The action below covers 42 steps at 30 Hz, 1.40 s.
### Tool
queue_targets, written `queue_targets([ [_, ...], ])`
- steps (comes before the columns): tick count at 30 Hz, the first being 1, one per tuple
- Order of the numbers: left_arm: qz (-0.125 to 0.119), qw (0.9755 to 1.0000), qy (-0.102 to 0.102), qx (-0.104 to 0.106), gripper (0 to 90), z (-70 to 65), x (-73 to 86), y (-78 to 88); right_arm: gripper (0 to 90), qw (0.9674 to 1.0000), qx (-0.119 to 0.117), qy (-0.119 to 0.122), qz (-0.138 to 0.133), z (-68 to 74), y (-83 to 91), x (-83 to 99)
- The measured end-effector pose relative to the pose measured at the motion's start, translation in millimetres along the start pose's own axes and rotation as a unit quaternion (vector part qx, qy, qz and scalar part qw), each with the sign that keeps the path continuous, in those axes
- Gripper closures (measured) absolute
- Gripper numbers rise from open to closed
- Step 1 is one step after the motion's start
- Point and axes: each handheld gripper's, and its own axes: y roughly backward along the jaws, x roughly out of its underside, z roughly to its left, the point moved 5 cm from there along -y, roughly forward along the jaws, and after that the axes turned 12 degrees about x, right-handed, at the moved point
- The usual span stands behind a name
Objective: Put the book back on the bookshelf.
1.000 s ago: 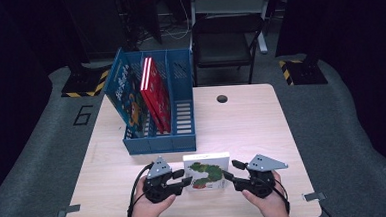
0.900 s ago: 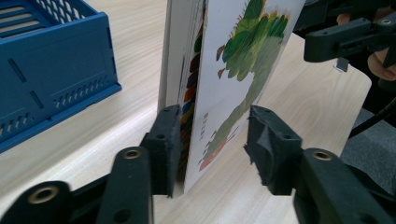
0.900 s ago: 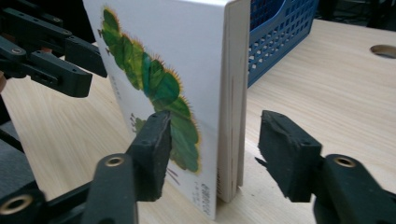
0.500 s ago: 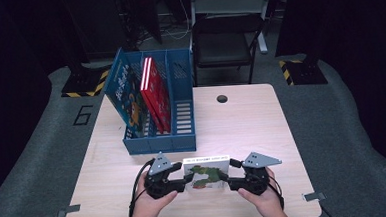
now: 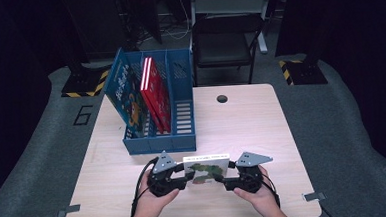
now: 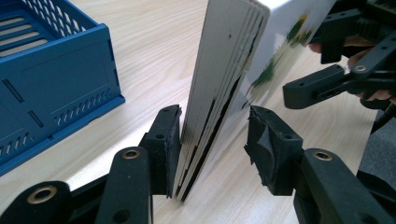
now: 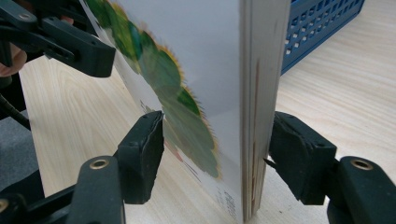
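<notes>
Both grippers (image 5: 179,182) (image 5: 231,180) straddle the upright book (image 5: 206,169) with jaws slack, gripping nothing, so it could topple toward six o'clock, short of the blue rack (image 5: 185,139) at twelve.

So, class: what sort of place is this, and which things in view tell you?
Probably a lab or studio set up for recording, not a home: a lone wooden table on grey floor matting, hazard-striped stand bases, dark surroundings and a folding chair.

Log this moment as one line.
book on edge on table | left gripper astride one end, jaws just been closing, one pad off cover | right gripper astride other end, jaws just been opening, grip unclear
</notes>
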Motion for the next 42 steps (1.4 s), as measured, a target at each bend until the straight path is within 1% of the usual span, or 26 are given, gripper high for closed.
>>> queue_targets([
  [2, 0.0, 1.0, 0.0, -0.001, 56.2, 0.0, 0.0, 0.1, 36.6, 1.0, -0.004, -0.001, 0.001, -0.3, -1.4, 0.7],
  [4, 0.002, 1.0, -0.004, -0.003, 56.9, -0.3, 0.0, 0.2, 38.1, 0.9999, -0.016, -0.007, -0.001, 0.0, -2.7, 0.9],
  [6, 0.003, 1.0, -0.003, -0.002, 57.0, -0.7, 0.0, 0.2, 38.8, 0.9998, -0.016, -0.008, -0.001, 0.2, -2.8, 0.9],
  [8, 0.005, 1.0, -0.003, -0.002, 57.0, -0.7, 0.0, 0.4, 42.7, 0.9998, -0.016, -0.007, -0.001, -0.8, -2.6, 0.9],
  [10, 0.004, 1.0, -0.002, 0.0, 56.6, -0.7, 0.1, 0.4, 46.5, 0.9996, -0.02, -0.018, 0.0, -2.5, -1.4, 1.1],
  [11, 0.004, 1.0, -0.002, 0.0, 56.4, -0.7, 0.1, 0.4, 46.5, 0.9996, -0.02, -0.018, 0.0, -2.5, -1.4, 1.1],
  [13, 0.004, 1.0, -0.004, -0.001, 55.9, -0.4, 0.1, 0.5, 49.4, 0.9992, -0.032, -0.023, 0.0, -2.6, 0.3, 1.2],
  [16, 0.002, 1.0, -0.004, -0.007, 54.5, 1.6, 0.6, 1.8, 53.7, 0.9991, -0.038, -0.018, 0.001, -0.4, 1.4, 2.1],
  [17, 0.002, 1.0, -0.004, -0.007, 54.3, 1.6, 0.6, 1.8, 53.7, 0.9991, -0.038, -0.018, 0.001, -0.4, 1.4, 2.1],
  [18, 0.002, 1.0, 0.001, -0.008, 54.1, 2.3, 0.9, 2.7, 56.8, 0.999, -0.044, -0.01, 0.002, 1.2, 2.0, 2.9],
  [20, 0.001, 0.9999, 0.004, -0.01, 53.9, 4.0, 1.5, 4.6, 59.1, 0.9988, -0.049, -0.007, -0.001, 2.9, 1.9, 3.5],
  [23, -0.001, 0.9999, 0.005, -0.014, 53.8, 5.4, 1.8, 5.8, 63.5, 0.9983, -0.057, 0.002, 0.004, 6.2, 3.1, 4.7],
  [24, -0.001, 0.9999, 0.006, -0.015, 53.8, 5.9, 1.9, 6.4, 63.5, 0.9983, -0.057, 0.002, 0.004, 6.2, 3.1, 4.7],
  [25, -0.004, 0.9997, 0.007, -0.022, 53.8, 8.0, 1.7, 7.5, 65.1, 0.9981, -0.061, 0.007, 0.006, 6.6, 3.4, 4.5],
  [26, -0.006, 0.9997, 0.013, -0.021, 53.6, 8.4, 1.6, 8.2, 69.0, 0.997, -0.076, 0.012, 0.009, 10.4, 4.4, 3.5],
  [27, -0.006, 0.9997, 0.013, -0.021, 53.7, 8.4, 1.6, 8.2, 69.0, 0.997, -0.076, 0.012, 0.009, 10.4, 4.4, 3.5],
  [28, -0.011, 0.9996, 0.015, -0.023, 53.7, 9.4, 1.1, 9.3, 73.0, 0.9962, -0.082, 0.028, 0.007, 16.1, 5.6, 2.0],
  [29, -0.011, 0.9996, 0.015, -0.023, 53.7, 9.4, 1.1, 9.3, 73.0, 0.9962, -0.082, 0.028, 0.007, 16.1, 5.6, 2.0],
  [30, -0.009, 0.9996, 0.016, -0.023, 53.7, 10.2, 0.9, 10.3, 74.8, 0.996, -0.076, 0.046, 0.005, 20.3, 6.7, 0.5],
  [31, -0.009, 0.9996, 0.016, -0.023, 53.6, 10.2, 0.9, 10.3, 74.8, 0.996, -0.076, 0.046, 0.005, 20.3, 6.7, 0.5],
  [32, -0.007, 0.9995, 0.018, -0.025, 53.5, 10.9, 1.3, 10.3, 76.2, 0.9957, -0.069, 0.063, -0.003, 24.4, 9.0, -2.3],
  [33, -0.007, 0.9995, 0.018, -0.025, 53.2, 10.9, 1.3, 10.3, 76.4, 0.9954, -0.068, 0.067, -0.007, 25.3, 9.8, -3.5],
  [35, -0.007, 0.9995, 0.019, -0.024, 53.2, 11.6, 1.7, 10.5, 76.5, 0.9952, -0.067, 0.07, -0.012, 26.7, 11.0, -5.1],
  [36, -0.008, 0.9995, 0.019, -0.022, 53.2, 11.6, 1.4, 10.8, 76.7, 0.9948, -0.062, 0.078, -0.021, 28.6, 13.9, -8.6],
  [38, -0.008, 0.9996, 0.018, -0.019, 53.0, 11.5, 1.0, 11.0, 76.7, 0.9943, -0.057, 0.086, -0.027, 29.1, 16.7, -11.6],
  [42, -0.015, 0.9995, 0.019, -0.019, 52.6, 10.8, -0.2, 11.2, 76.8, 0.9939, -0.053, 0.092, -0.03, 29.2, 18.6, -13.1],
])
